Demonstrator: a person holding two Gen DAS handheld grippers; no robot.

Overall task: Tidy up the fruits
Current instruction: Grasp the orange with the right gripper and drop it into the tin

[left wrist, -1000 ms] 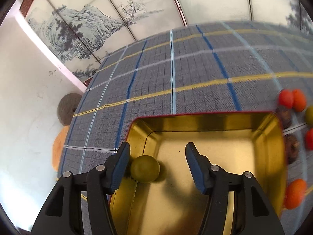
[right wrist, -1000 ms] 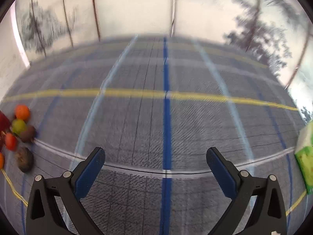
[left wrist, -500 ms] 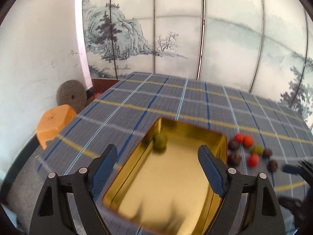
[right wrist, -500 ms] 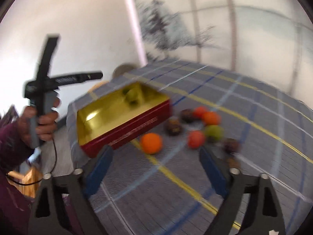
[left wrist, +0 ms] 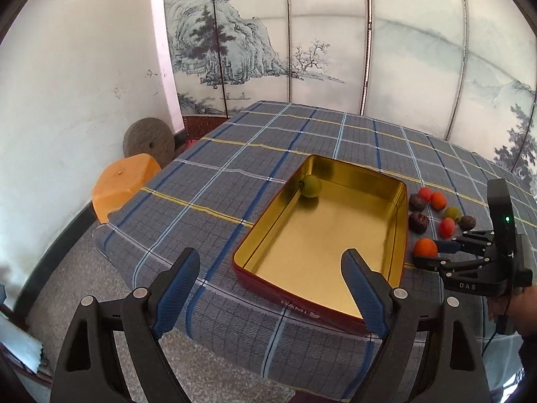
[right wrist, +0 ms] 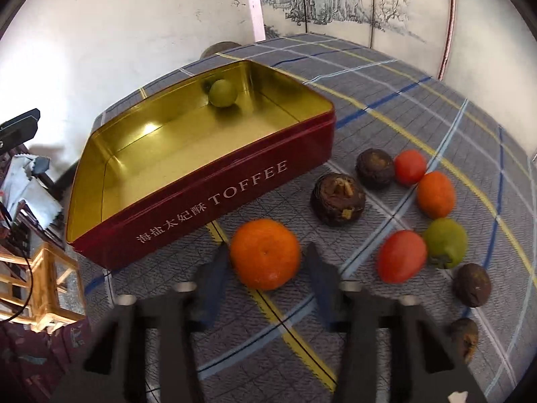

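A red toffee tin [left wrist: 401, 235] [right wrist: 235, 181] with a gold inside holds one green fruit [left wrist: 310, 186] [right wrist: 222, 93] at its far corner. Right of the tin lie several loose fruits: an orange [right wrist: 265, 254] [left wrist: 425, 248], red ones [right wrist: 401, 256], a green one [right wrist: 445, 242] and dark brown ones [right wrist: 337, 199]. My right gripper [right wrist: 265, 257] [left wrist: 433, 252] is open, with its fingers on either side of the orange. My left gripper [left wrist: 272, 272] is open and empty, held back above the tin's near end.
The table has a plaid cloth [left wrist: 235, 174]. An orange stool [left wrist: 124, 184] and a round millstone [left wrist: 149, 139] stand at its left. A painted screen [left wrist: 335, 50] stands behind. A wooden stool [right wrist: 43, 285] and cluttered shelves are at the far left of the right wrist view.
My left gripper has pulled back and up from the tin, leaving the green fruit inside. My right gripper has swung to the loose fruits and narrowed around the orange.
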